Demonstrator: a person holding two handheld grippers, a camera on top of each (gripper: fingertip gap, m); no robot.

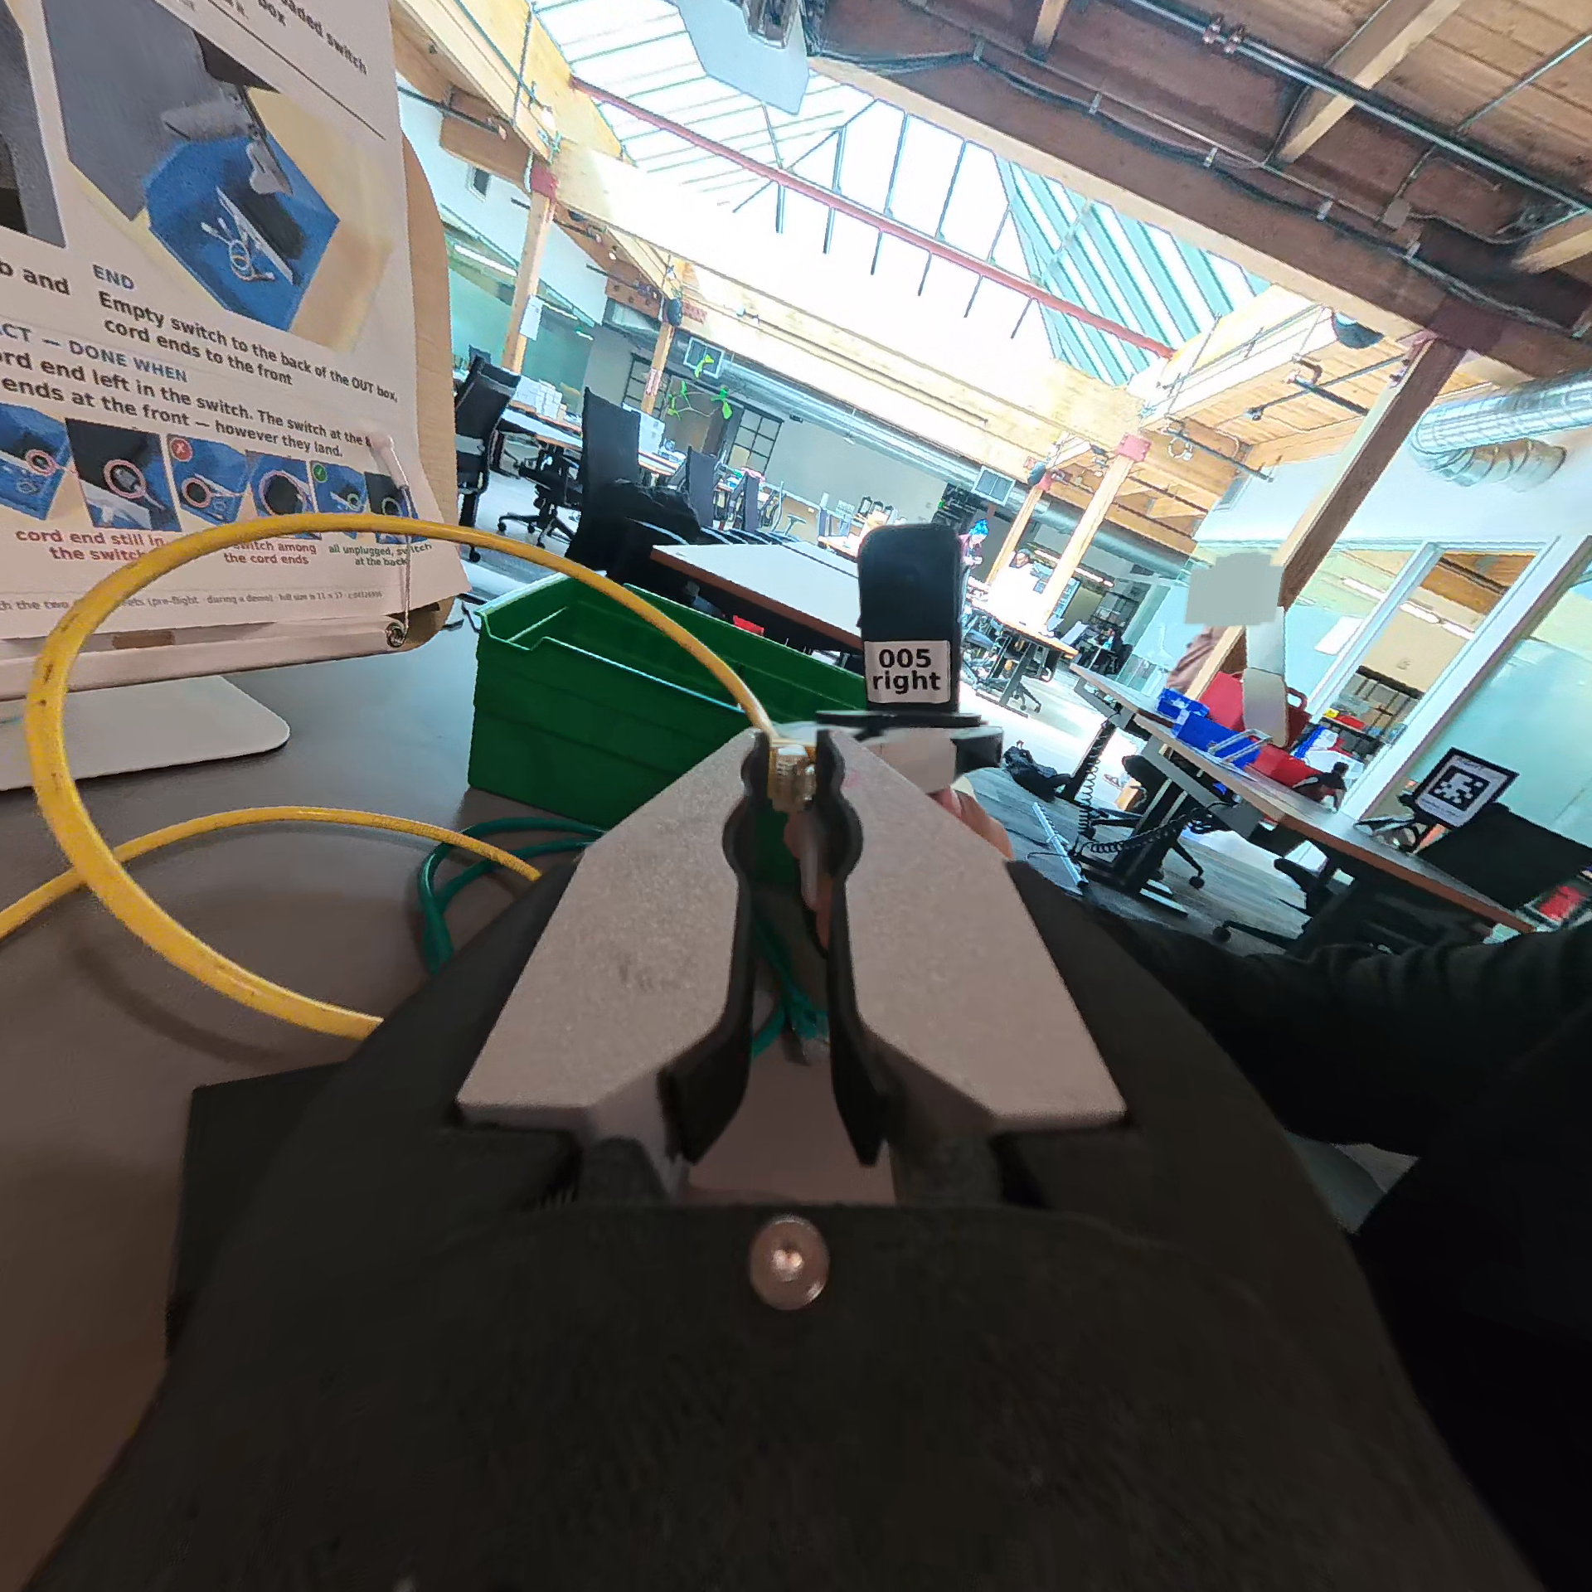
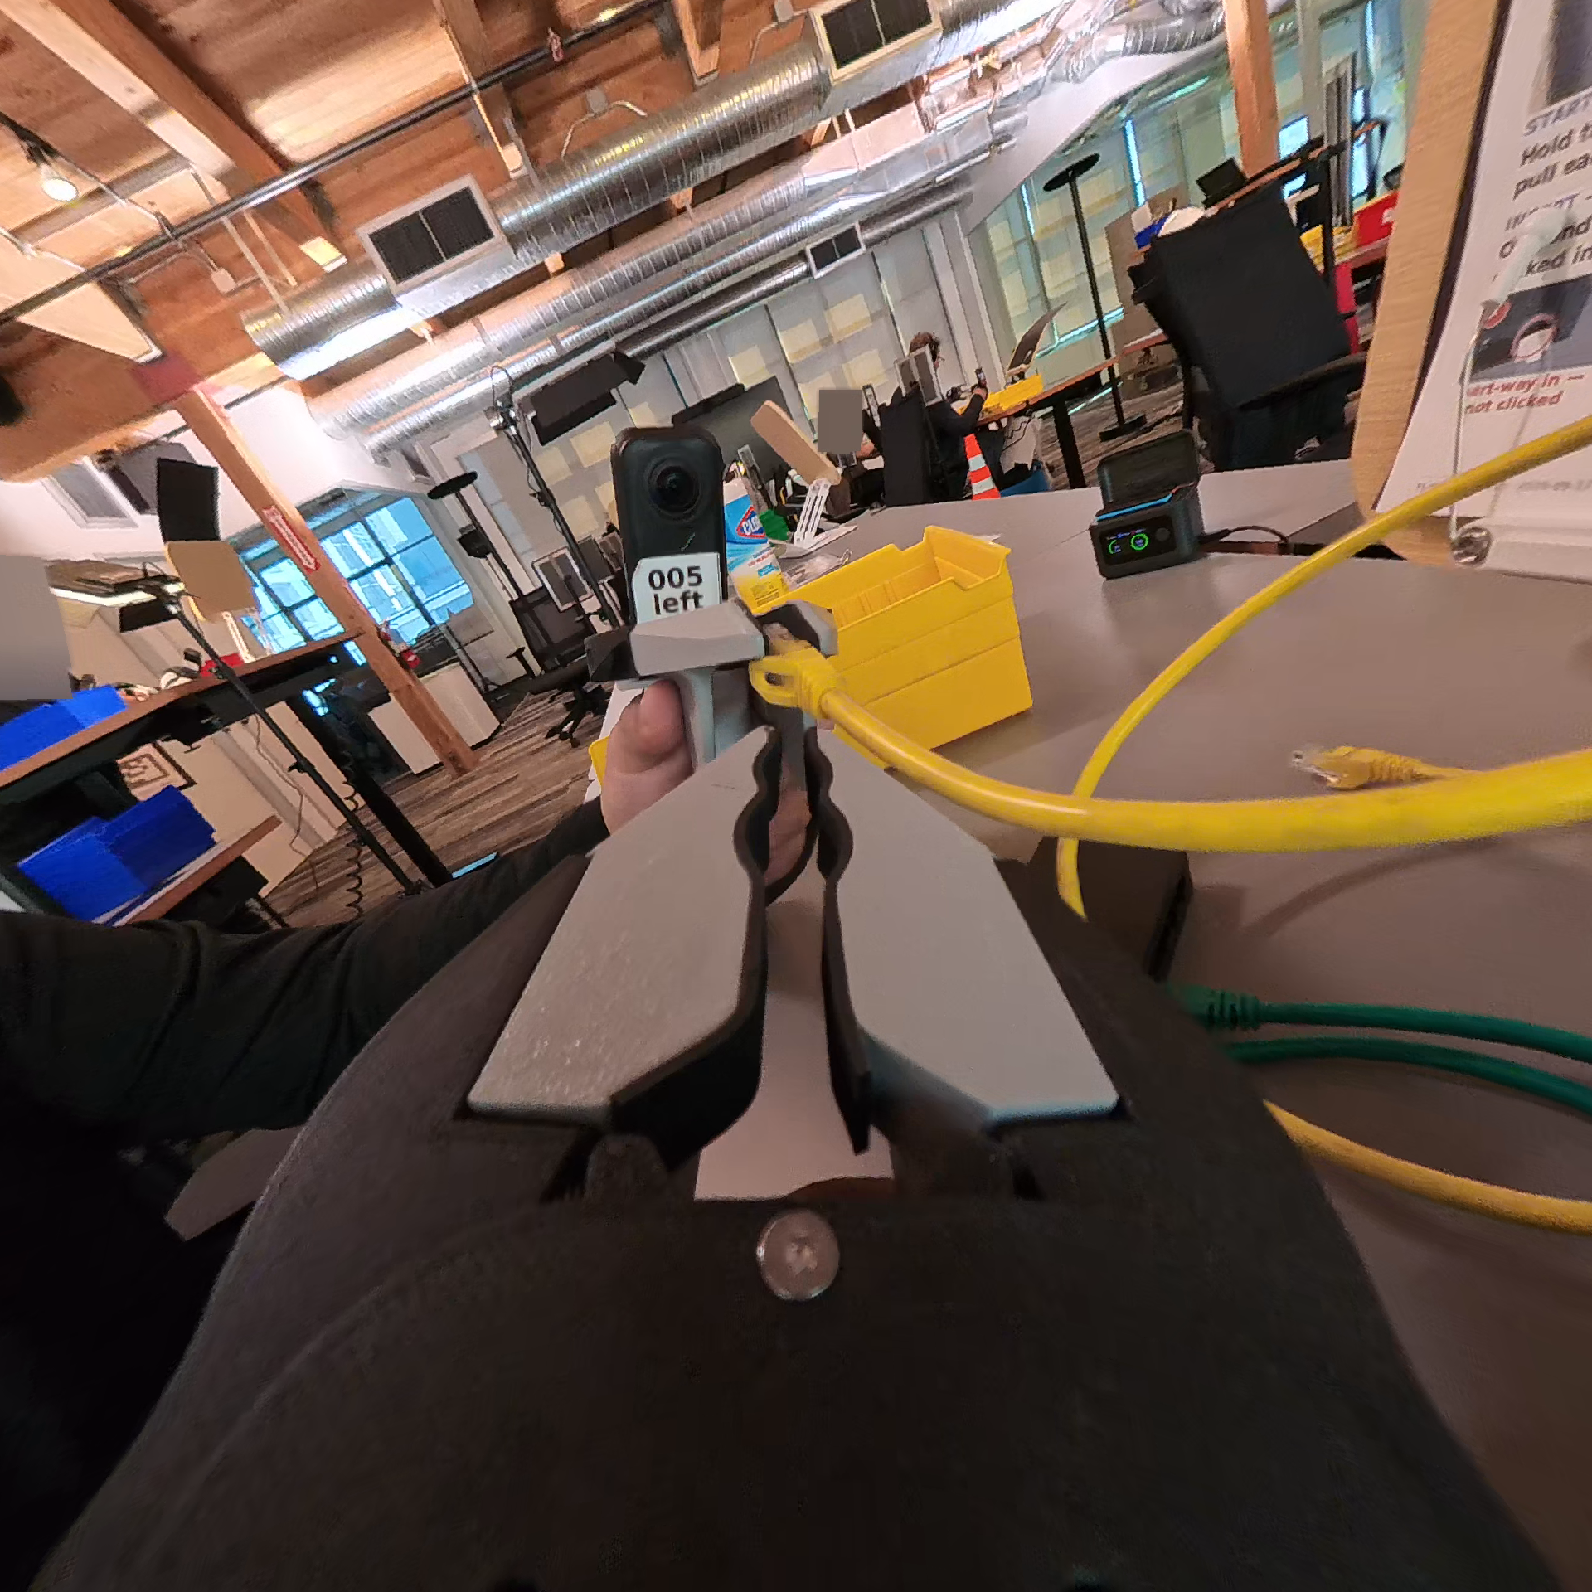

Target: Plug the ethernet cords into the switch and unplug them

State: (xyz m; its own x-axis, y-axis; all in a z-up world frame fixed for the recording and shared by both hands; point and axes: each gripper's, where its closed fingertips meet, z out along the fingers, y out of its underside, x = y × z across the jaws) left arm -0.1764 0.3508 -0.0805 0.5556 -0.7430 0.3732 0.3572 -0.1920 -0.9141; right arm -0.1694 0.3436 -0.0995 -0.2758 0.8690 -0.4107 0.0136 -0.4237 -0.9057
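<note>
My left gripper (image 1: 788,751) is shut on the plug (image 1: 786,777) of a yellow ethernet cord (image 1: 284,814), held up above the table; the cord loops away to the left. The right wrist view shows the left gripper (image 2: 775,639) from the front, with the plug's yellow boot (image 2: 797,680) sticking out. My right gripper (image 2: 788,762) is shut with nothing between its fingers, just below that plug. The black switch (image 2: 1120,896) lies on the table, half hidden behind my right finger. A green cord's plug (image 2: 1206,1004) sits against the switch. The cord's other yellow plug (image 2: 1344,762) lies loose on the table.
A green bin (image 1: 620,698) stands behind my left gripper. A yellow bin (image 2: 930,655) and a small black device with a screen (image 2: 1137,525) stand farther off. An instruction sheet on a stand (image 1: 198,345) is at the back. Green cord (image 1: 448,870) coils on the grey table (image 2: 1378,646). Only a small space, under 4 cm, lies between the two pairs of fingers.
</note>
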